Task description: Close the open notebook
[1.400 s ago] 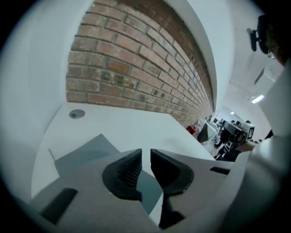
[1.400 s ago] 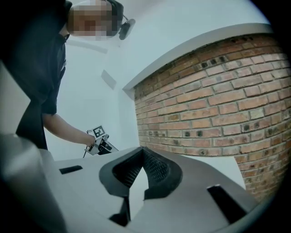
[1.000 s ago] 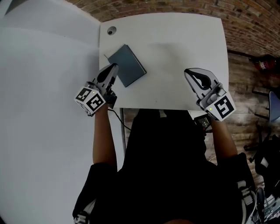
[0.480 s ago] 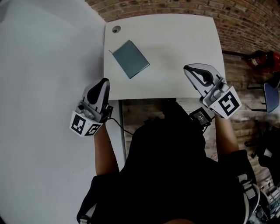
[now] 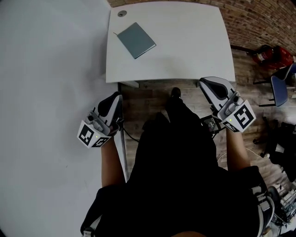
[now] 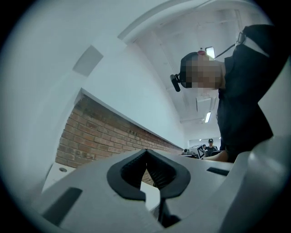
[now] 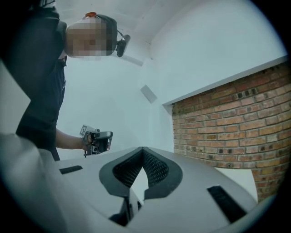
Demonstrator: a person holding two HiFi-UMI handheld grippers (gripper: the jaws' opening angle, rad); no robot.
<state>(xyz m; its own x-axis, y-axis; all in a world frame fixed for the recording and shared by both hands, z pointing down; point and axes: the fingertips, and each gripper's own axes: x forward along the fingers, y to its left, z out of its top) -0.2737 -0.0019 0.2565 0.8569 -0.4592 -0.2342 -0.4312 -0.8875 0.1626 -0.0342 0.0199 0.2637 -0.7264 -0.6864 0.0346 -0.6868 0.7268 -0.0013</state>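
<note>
2 grippers hang short of the table [image 5: 185,46], over the wooden floor in front of the person and well apart from the notebook [image 5: 136,40]. That notebook lies shut and flat near the table's far left corner, grey-blue cover up, just beside the round cable hole [image 5: 121,14]. No page shows open in the head view.

The left gripper [image 5: 113,98] is clenched on nothing: in the left gripper view its ribbed tips meet with only the brick wall behind them. The right gripper [image 5: 209,84] is likewise closed and empty, its tips touching in the right gripper view, which looks across at the person's other hand.

Judged from how things lie, the closing step looks done and nothing remains on the table to handle. If anything follows, it calls only for keeping both claws away from the cover so it is not nudged or lifted; a check that the cover sits fully down would need a nearer look than these views give.
</note>
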